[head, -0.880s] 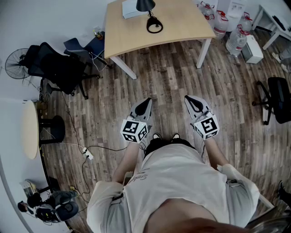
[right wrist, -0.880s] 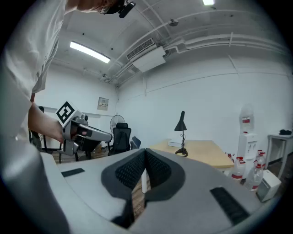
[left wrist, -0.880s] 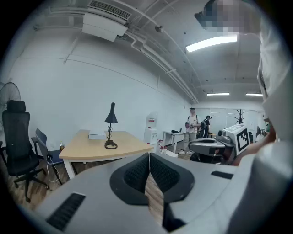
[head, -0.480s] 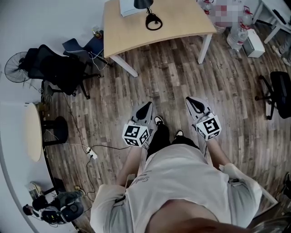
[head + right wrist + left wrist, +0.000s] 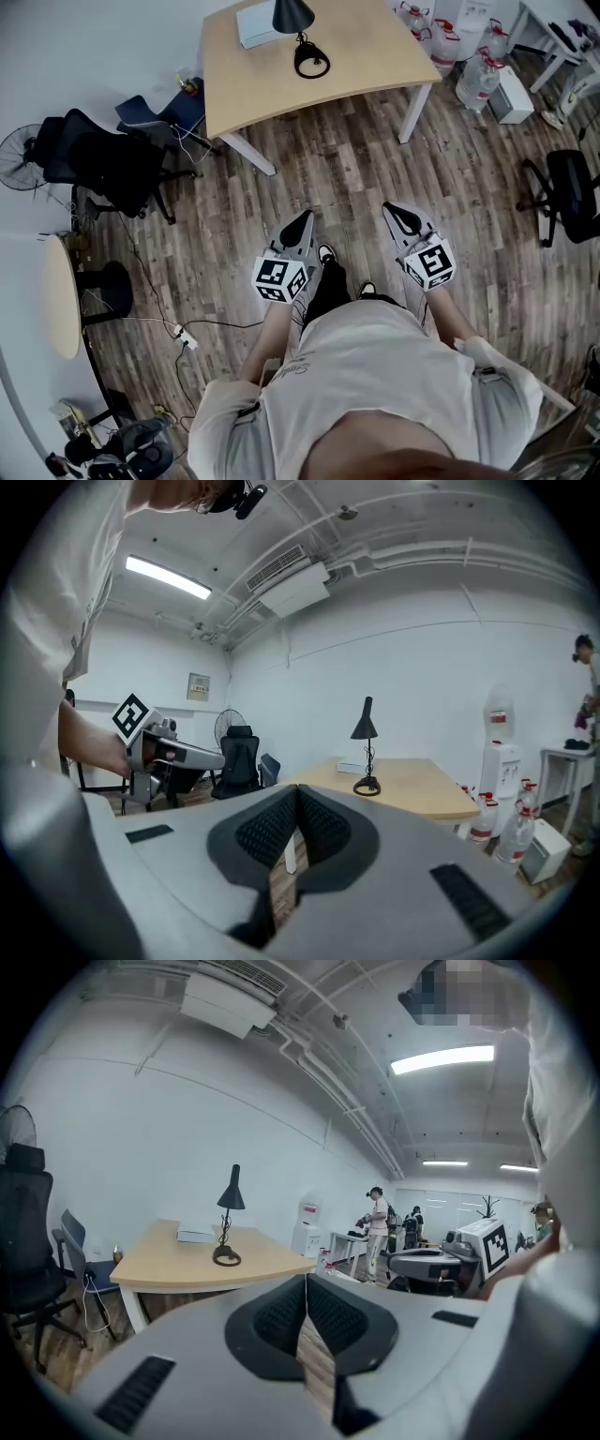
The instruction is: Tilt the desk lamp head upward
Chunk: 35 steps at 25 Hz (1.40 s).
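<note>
A black desk lamp (image 5: 298, 33) with a cone head and round base stands on the wooden desk (image 5: 356, 56) at the top of the head view. It also shows far off in the left gripper view as the lamp (image 5: 228, 1218) and in the right gripper view as the lamp (image 5: 365, 747). My left gripper (image 5: 300, 225) and right gripper (image 5: 397, 215) hover over the wood floor, well short of the desk. Both are shut with nothing between the jaws.
A white box (image 5: 253, 23) lies on the desk behind the lamp. A black office chair (image 5: 98, 159) and a fan (image 5: 14, 155) stand at the left, water bottles (image 5: 473, 80) and another chair (image 5: 567, 197) at the right. Cables (image 5: 178, 328) trail over the floor.
The person has stepped forward. The desk and lamp now sit lower and fuller in the head view. Both grippers keep their shut pose in front of the body.
</note>
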Tool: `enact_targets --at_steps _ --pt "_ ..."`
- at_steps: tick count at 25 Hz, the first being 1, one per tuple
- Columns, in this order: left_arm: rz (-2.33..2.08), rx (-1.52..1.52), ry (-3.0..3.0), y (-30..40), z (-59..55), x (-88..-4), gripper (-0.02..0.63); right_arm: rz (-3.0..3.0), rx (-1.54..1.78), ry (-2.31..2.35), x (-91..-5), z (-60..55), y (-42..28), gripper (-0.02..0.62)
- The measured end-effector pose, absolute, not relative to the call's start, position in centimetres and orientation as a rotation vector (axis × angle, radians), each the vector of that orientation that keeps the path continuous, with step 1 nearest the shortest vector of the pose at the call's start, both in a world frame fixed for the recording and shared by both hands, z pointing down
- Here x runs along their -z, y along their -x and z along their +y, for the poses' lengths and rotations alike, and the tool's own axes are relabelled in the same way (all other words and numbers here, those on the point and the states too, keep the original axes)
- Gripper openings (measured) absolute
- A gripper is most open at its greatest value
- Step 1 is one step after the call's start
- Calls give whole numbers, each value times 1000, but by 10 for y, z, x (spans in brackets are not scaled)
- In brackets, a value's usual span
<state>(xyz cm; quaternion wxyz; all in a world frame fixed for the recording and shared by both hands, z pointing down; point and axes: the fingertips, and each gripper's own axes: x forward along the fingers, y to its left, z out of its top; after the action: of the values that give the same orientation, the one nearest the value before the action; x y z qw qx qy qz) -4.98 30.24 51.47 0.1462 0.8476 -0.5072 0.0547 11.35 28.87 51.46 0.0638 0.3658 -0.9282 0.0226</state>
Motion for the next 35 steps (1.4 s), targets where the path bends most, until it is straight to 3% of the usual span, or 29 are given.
enact_targets --at_steps 19,35 --pt "-1319 -97 -2593 142 160 -495 15 -2716 46 -1266 -481 162 -19 -5" --pt "-1238 -141 -2563 145 125 -522 17 -2673 -113 -1302 -517 124 -13 -5"
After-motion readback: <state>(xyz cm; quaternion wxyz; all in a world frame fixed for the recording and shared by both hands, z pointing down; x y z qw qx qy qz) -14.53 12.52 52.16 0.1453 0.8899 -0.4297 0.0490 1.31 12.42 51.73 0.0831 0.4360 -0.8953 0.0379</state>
